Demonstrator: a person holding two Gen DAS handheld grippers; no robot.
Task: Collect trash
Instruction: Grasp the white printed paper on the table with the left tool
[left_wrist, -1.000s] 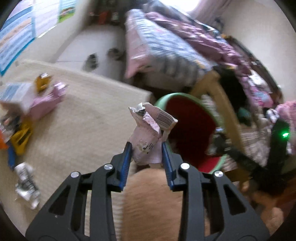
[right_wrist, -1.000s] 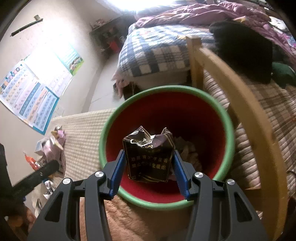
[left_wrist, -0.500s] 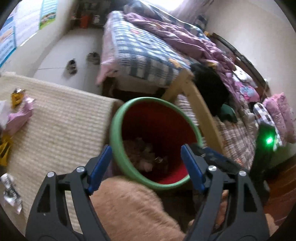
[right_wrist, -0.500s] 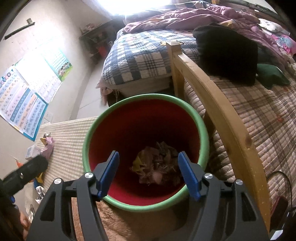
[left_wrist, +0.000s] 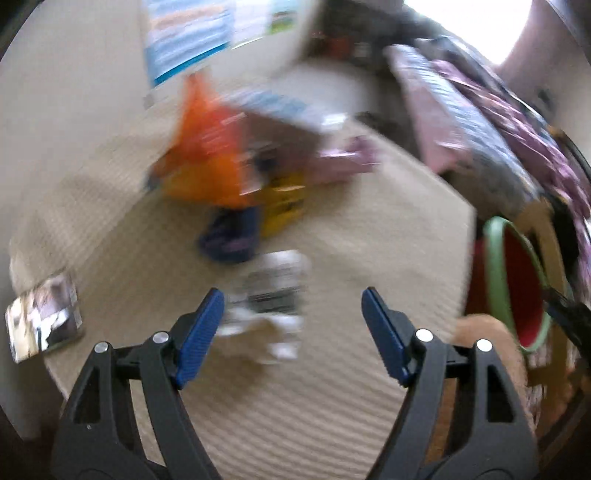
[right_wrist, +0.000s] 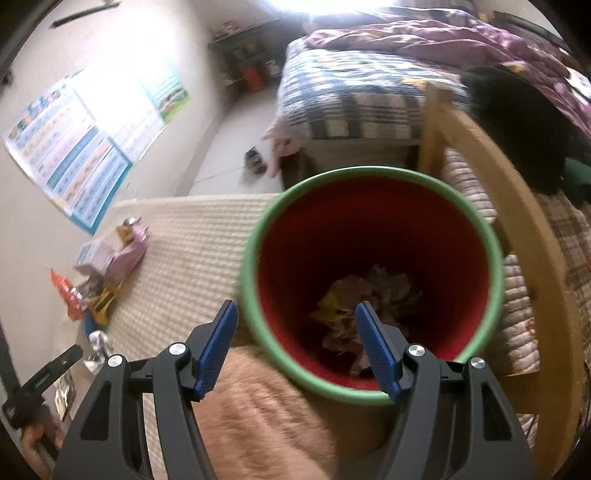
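Because both pieces of trash (right_wrist: 364, 306) now lie inside the red bin (right_wrist: 280, 369), beside the wooden bed frame (right_wrist: 517, 206), neither tool carries anything. The right tongs (right_wrist: 295, 347) hang spread and empty above the bin's near rim; their jaws have just been opening. The left tongs (left_wrist: 291, 332), likewise released after opening, have swung from the bin to the mat (left_wrist: 351, 240), over a blurred silver wrapper (left_wrist: 269, 291) near the wrapper pile (left_wrist: 236, 173), probably next.

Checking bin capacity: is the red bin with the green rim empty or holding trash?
Holding trash. Crumpled wrappers cover the bottom of the red bin; its walls above them are bare.
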